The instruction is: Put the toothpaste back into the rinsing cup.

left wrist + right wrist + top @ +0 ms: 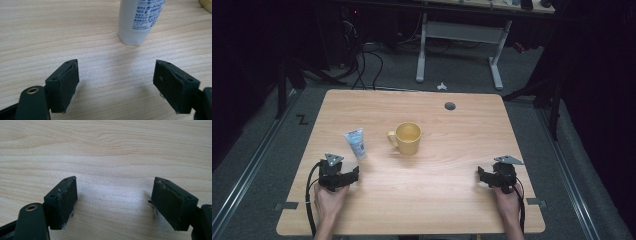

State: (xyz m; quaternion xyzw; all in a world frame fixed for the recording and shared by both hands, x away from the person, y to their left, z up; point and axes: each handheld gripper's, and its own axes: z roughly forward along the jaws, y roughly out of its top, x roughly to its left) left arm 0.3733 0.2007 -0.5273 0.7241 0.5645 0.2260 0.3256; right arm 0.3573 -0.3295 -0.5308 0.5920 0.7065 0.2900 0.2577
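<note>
A white tube (pixel 355 142) with blue print lies on the wooden table (pixel 452 210), left of a yellow mug (pixel 407 138) whose handle points left. My left gripper (pixel 355 175) rests on the table just in front of the tube, held by a hand. In the left gripper view it (pixel 115 82) stands open with bare wood between the jaws, and the tube's cap end (pixel 133 27) lies a short way ahead. My right gripper (pixel 480 176) sits near the table's right front. In the right gripper view it (pixel 113 202) is open over bare wood.
A small grey grommet (pixel 450 106) is set in the table's far edge. Beyond the table stand a white desk frame (pixel 459 45) and cables on the floor. The mug's rim (pixel 206 6) peeks in at the top right of the left gripper view.
</note>
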